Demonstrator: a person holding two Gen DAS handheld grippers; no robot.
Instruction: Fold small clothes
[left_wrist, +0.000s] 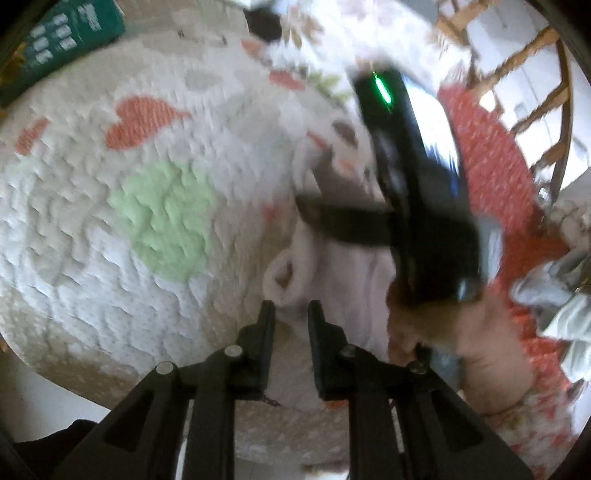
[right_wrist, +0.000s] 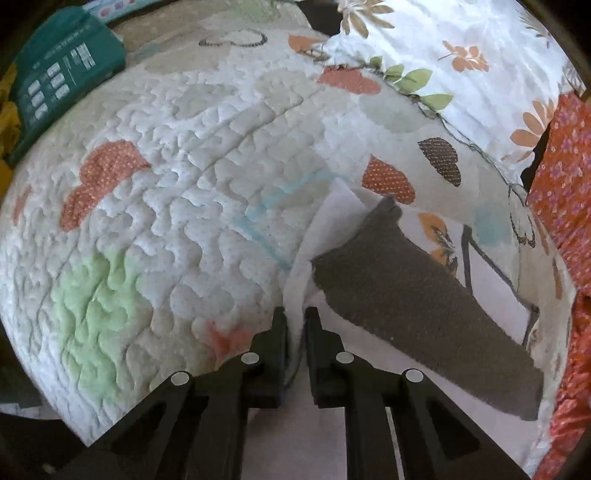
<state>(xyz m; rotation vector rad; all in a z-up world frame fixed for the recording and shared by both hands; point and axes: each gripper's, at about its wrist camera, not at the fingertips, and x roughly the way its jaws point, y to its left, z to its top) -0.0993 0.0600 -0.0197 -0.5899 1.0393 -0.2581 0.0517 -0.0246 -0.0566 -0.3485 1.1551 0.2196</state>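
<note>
Quilted white bedding (right_wrist: 229, 155), patched with coral hearts and a pale green shape, is spread under everything, with a green printed package (right_wrist: 62, 85) lying at its far left edge and an orange-red floral cloth (right_wrist: 565, 206) along the right. On the quilt's near right part a small pale pink garment (left_wrist: 347, 280) is laid; in the right wrist view a white panel with a printed figure and a dark grey-brown felt-like flap (right_wrist: 417, 302) are shown draped across it.

A fold appears to be in hand: the garment's edge is being lifted by the right gripper (right_wrist: 295, 317), whose jaws are narrowly apart with a white fabric edge pinched between them. The left gripper (left_wrist: 291, 308) is held low over the pink fabric, its jaws apart and nothing clearly caught between them. In the blurred left view, the right hand (left_wrist: 461, 332) is seen wrapped round its tool's handle, angled down over the garment.

Next, the lifted edge would probably need carrying across and laying flat.
</note>
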